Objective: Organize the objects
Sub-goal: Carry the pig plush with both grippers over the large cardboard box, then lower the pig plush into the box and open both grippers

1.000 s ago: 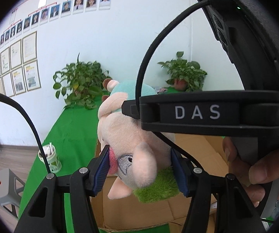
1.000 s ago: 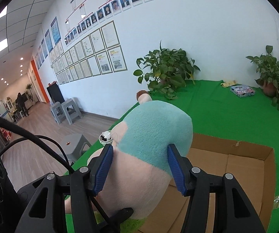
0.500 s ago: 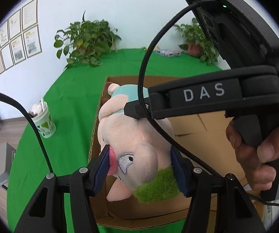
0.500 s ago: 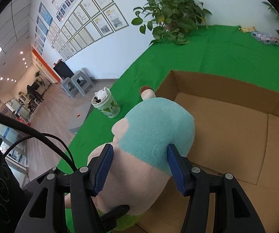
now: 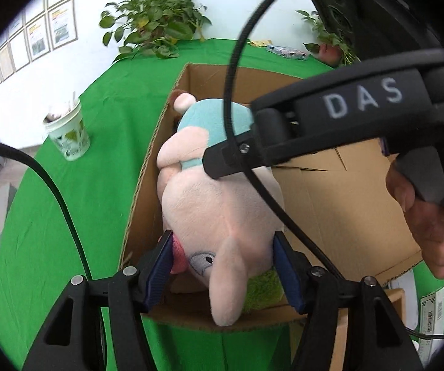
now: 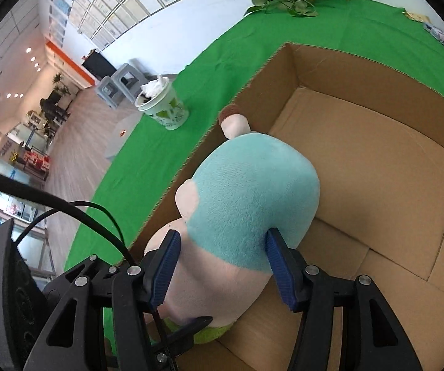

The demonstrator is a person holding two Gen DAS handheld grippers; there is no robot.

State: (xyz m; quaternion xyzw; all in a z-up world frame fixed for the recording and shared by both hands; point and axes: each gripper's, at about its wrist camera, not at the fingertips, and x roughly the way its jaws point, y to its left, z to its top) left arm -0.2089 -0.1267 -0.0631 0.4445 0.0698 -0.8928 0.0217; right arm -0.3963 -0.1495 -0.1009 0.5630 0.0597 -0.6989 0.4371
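A pink plush pig with a teal body and green hair is held by both grippers over the left side of an open cardboard box. My left gripper is shut on the pig's head, next to its eye and ear. My right gripper is shut on the pig's teal body; its black housing crosses the left wrist view. The pig's lower part sits inside the box, close to the left wall.
The box stands on a green cloth table. A paper cup with tissue stands left of the box. Potted plants and a small packet are at the table's far edge. Stools stand on the floor beyond.
Both grippers have tilted downward and lowered the pig from above the box into its left side. The box interior now fills more of both views.
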